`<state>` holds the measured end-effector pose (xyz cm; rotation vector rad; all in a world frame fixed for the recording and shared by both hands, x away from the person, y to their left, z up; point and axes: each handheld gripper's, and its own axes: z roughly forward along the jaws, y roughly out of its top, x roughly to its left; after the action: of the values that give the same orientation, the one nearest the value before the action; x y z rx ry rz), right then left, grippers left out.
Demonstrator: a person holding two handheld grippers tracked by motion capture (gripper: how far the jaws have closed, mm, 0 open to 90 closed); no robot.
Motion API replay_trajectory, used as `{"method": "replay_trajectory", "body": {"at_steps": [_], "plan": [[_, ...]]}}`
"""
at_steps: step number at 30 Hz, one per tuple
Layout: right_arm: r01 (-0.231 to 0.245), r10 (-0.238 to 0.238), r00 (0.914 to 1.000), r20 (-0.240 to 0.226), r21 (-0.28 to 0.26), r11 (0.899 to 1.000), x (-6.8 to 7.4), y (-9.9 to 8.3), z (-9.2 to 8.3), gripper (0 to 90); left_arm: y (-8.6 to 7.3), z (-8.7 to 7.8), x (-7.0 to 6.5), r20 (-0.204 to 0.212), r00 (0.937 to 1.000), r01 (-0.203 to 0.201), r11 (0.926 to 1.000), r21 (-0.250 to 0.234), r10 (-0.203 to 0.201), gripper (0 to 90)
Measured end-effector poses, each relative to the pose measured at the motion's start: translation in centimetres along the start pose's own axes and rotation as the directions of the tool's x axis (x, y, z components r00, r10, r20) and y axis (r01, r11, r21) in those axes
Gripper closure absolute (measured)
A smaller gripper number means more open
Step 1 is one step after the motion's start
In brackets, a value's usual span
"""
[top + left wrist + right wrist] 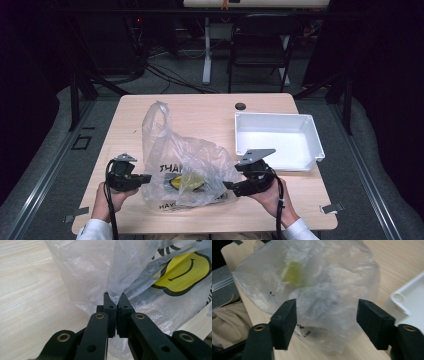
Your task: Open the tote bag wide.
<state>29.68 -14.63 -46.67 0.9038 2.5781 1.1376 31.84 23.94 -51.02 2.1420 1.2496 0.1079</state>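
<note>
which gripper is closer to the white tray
Right. The right gripper sits just below the white tray, near its front left corner, jaws open toward the plastic bag. The left gripper pinches the bag's far side.

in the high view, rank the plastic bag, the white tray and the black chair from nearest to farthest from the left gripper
1. plastic bag: pinched in the left gripper, table middle.
2. white tray: on the table's right side.
3. black chair: on the floor beyond the table.

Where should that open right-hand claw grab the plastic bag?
Probably a loose fold on the plastic bag's near side, approached level from the right. The film bulges towards the open right gripper, thin enough to pinch. The left gripper already pinches such a fold on the opposite side.
</note>
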Motion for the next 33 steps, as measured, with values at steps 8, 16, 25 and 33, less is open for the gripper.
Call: {"method": "replay_trajectory", "body": {"at_steps": [8, 16, 25, 33], "plan": [[0.085, -0.084, 0.9959, -0.035, 0.053, 0.995, 2.4, 1.5, 3.3, 35.8, 0.2, 0.5, -0.4, 0.006, 0.9999, -0.013, 0.9998, 0.016, 0.013, 86.9], [0.062, -0.063, 0.998, 0.006, 0.054, 0.997, 1.9, 1.0, 3.3, 90.0, 0.5, -0.2, -0.6, -0.01, 0.9999, -0.007, 1.0, 0.0, 0.007, 63.4], [0.041, -0.041, 0.9991, -0.008, 0.025, 0.999, 1.6, 0.9, 2.3, 90.0, 2.4, -2.8, -2.5, -0.119, 0.9926, -0.053, 0.9659, -0.253, 0.023, 35.8], [-0.001, 0.0, 0.9999, -0.012, -0.02, 1.0, 1.1, 0.8, 0.8, 90.0, 2.8, -1.3, -2.7, -0.089, 0.9933, -0.094, 0.9626, -0.254, 0.073, 87.4]]}}
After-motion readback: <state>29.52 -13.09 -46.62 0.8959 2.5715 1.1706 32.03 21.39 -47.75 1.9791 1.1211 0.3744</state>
